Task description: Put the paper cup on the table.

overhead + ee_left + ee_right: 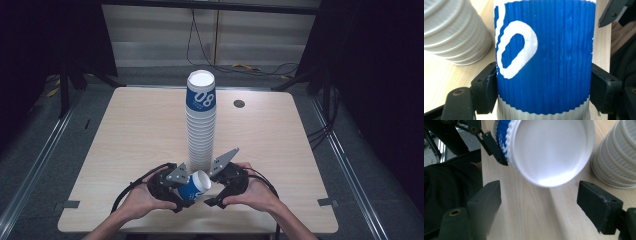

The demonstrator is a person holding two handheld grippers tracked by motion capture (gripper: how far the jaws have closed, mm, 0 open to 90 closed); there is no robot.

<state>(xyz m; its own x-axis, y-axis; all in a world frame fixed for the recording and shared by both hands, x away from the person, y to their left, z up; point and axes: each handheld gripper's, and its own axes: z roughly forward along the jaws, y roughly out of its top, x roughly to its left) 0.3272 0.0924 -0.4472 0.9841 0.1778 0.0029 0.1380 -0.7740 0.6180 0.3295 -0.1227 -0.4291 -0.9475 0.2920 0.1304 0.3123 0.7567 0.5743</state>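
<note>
Ribbed blue card crowds the left gripper view: the single cup [544,57] sits between the black pads, which press its sides, so the left gripper [176,192] is clamped on it. Its top and bottom are cut off by the frame there, and a white figure printed on the blue is only partly readable. At the upper left of that view the lower rims of the cup stack [454,32] show, blurred and cropped.

From the right gripper view the cup's white open mouth [549,150] faces the camera, tilted and slightly blurred, with one pad of the other gripper against its blue side. The right gripper [549,195] has its jaws parted on either side of bare wood below the cup, touching nothing; no thing lies between them.

From the high view, the cup [195,186] is held on its side above the near edge of the tabletop [130,130], between the two hands, mouth turned toward the right gripper [225,182]. The tall stack [201,120] stands upright just beyond it, mid-table, its base partly hidden behind the grey plates of the grippers. A small dark round grommet [239,103] sits near the far edge. Cables trail on the floor behind.
</note>
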